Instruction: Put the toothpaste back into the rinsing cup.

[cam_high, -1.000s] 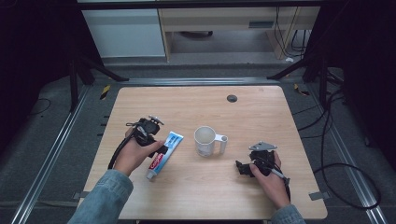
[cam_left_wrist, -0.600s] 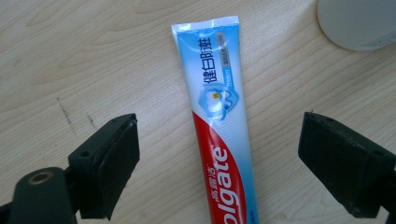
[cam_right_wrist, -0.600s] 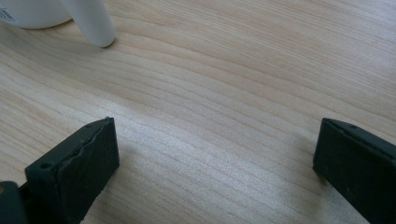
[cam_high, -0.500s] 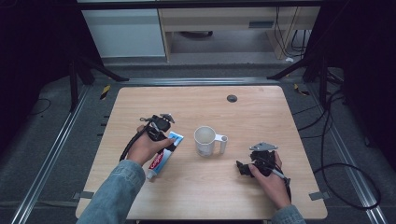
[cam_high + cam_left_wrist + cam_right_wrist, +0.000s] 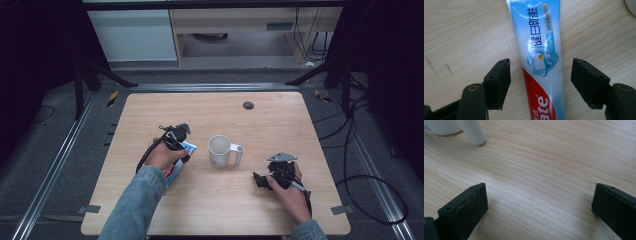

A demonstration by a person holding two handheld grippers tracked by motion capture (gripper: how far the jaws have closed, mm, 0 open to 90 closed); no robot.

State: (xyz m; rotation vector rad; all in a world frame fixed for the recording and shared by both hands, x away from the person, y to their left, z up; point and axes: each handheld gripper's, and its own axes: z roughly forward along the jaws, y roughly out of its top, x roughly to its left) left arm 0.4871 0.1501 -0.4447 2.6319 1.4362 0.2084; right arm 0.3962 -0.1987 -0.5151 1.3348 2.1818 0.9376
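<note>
Tube (image 5: 539, 62) half hidden under left gripper (image 5: 176, 139) from above; cap end cut off up close. Blue, white and red, flat on desk (image 5: 280, 120), left of mug (image 5: 220, 151). Left gripper jaws apart, straddling tube, untouched. Right gripper (image 5: 264, 180) apart over bare wood near right edge.

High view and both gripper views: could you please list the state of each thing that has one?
Toothpaste tube: lying flat on the table, between the open jaws, not gripped.
White mug: upright, looks empty, handle toward the right gripper.
Left gripper: open, astride the tube.
Right gripper: open, holding nothing.
</note>
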